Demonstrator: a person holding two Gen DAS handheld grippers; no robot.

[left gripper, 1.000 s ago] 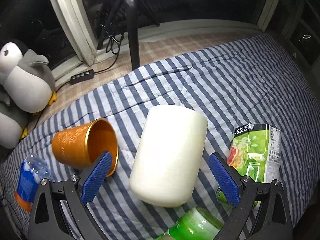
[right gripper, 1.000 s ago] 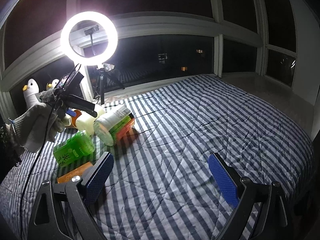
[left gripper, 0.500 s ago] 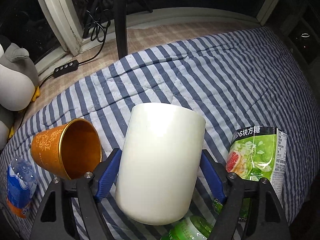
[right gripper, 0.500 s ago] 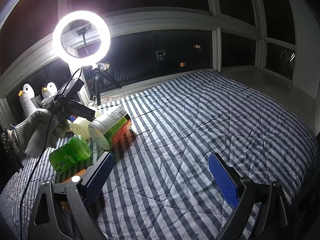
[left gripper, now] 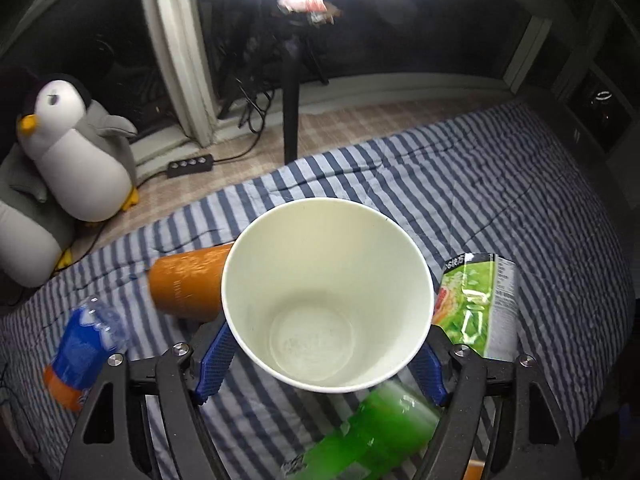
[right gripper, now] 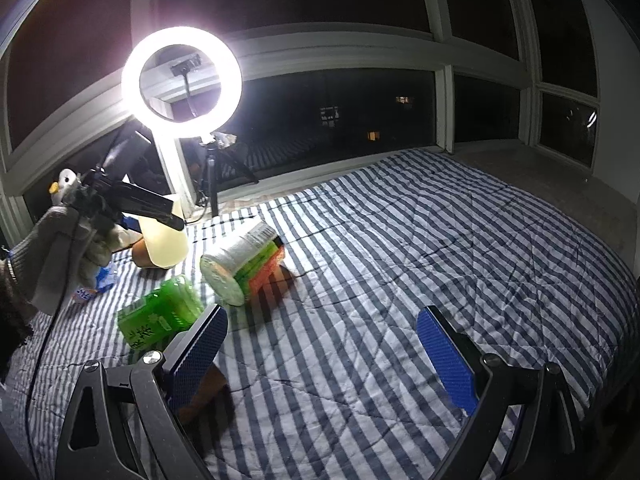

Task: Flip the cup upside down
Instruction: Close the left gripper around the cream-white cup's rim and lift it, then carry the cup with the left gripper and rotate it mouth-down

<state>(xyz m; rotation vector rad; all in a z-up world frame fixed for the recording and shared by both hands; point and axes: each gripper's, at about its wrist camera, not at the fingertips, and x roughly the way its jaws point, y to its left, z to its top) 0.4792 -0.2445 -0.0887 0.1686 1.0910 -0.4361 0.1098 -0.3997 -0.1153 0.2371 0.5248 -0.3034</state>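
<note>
The left hand-held gripper (left gripper: 326,356) is clamped on the white cup (left gripper: 328,296), a blue pad pressed to each side of its wall. The cup's open mouth faces the left wrist camera, so the inside and bottom show; its outer wall and most of both pads are hidden behind the rim. From the right wrist view the cup (right gripper: 166,242) hangs above the bed's left edge, with the gloved hand (right gripper: 60,248) holding the tool partly cut off at the frame's side.

The right hand-held gripper (right gripper: 322,356) stands wide open with nothing between its blue pads, over bare striped bedding.

Behind the cup an orange cup (left gripper: 186,282) lies on its side, half covered by the white rim. A green snack canister (left gripper: 478,308) lies to the right, and a blurred green bottle (left gripper: 372,428) shows below, its lower end cut off. A blue-labelled bottle (left gripper: 78,350) lies near the bed's left edge, also blurred.

The bed (right gripper: 400,240) carries a blue-and-white striped quilt. Beyond its far edge run a checked sill, a power strip (left gripper: 190,165), plush penguins (left gripper: 76,152), and dark windows. A ring light (right gripper: 182,82) on a tripod glares, washing out its surroundings.
</note>
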